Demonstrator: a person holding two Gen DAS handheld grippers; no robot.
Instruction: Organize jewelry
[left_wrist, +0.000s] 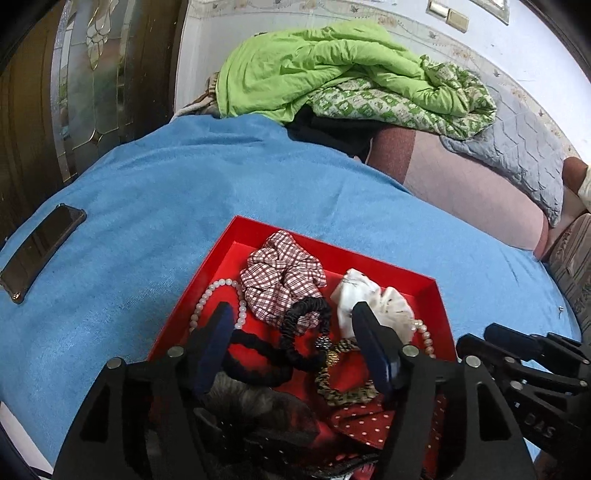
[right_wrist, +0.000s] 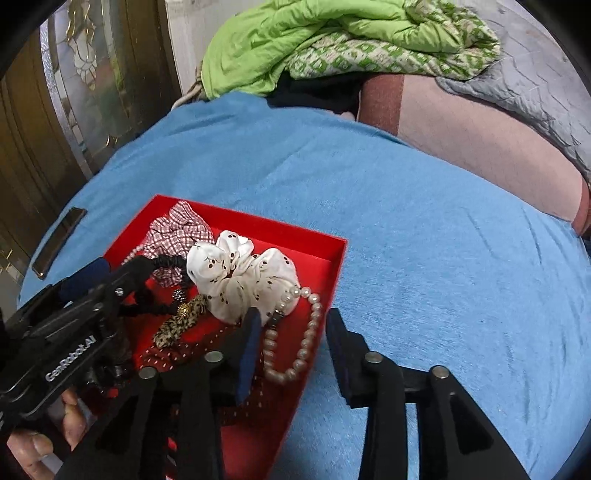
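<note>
Black left gripper (left_wrist: 295, 325), navy pads, silver screws, white "GenRobot.AI" lettering

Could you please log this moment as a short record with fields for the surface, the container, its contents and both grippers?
surface: blue blanket
container: red tray
contents: checked scrunchie, white scrunchie, pearl necklace, black hair ties, leopard scrunchie
left gripper: open, holding nothing
right gripper: open, over the pearls
beside tray: phone

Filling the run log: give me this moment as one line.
left gripper: open, over scrunchies | right gripper: open, over pearl necklace | red box: on blue towel
</note>
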